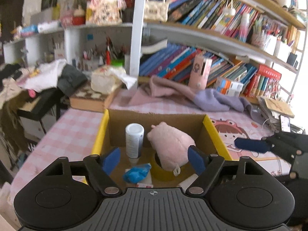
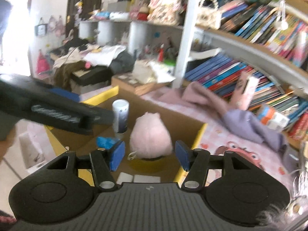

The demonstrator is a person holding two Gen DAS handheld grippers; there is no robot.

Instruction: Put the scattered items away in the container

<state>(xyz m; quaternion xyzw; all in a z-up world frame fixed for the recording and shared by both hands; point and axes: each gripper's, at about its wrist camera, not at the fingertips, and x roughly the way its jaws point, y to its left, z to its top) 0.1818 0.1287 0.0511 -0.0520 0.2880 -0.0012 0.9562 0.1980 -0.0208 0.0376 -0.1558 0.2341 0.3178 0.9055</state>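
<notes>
My left hand-held gripper (image 1: 155, 158) hangs over the cardboard box (image 1: 211, 132), its blue pads spread wide with nothing pressed between them. My right hand-held gripper (image 2: 148, 155) stands partly open over the same box, also empty. The box sits on the pink checked counter (image 1: 73, 127). Inside it, a pink plush toy (image 1: 171, 146) rests on a yellow tape roll (image 1: 163, 174), beside an upright white bottle (image 1: 134, 140) and a crumpled blue wrapper (image 1: 135, 173).
</notes>
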